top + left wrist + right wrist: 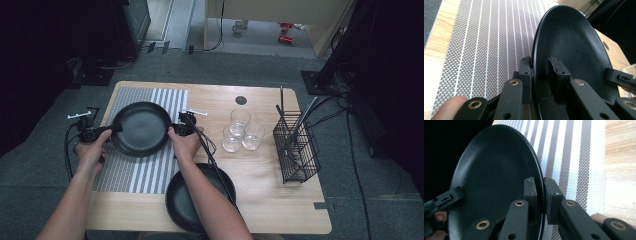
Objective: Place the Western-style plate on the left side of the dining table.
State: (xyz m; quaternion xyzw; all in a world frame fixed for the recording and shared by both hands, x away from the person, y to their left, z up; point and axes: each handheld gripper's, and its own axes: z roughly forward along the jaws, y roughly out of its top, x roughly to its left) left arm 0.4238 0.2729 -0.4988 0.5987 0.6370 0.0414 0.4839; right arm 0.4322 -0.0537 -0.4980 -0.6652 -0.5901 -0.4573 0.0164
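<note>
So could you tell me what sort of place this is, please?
Probably a lab or studio dressed as a dining table: a wooden table with a striped placemat, cables trailing over grey carpet, and dark equipment stands around.

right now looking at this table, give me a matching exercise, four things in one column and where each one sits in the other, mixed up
Things:
1. round black plate held by both grippers
2. second round black plate
3. three clear drinking glasses
4. black wire basket

Places:
A. on bare wood at the near edge of the table, under the right forearm
B. by the table's right edge, with long utensils sticking out
C. over the grey and white striped woven mat, clamped at its left and right rim
D. clustered on bare wood between the mat and the basket

Pairs: 1-C, 2-A, 3-D, 4-B
</note>
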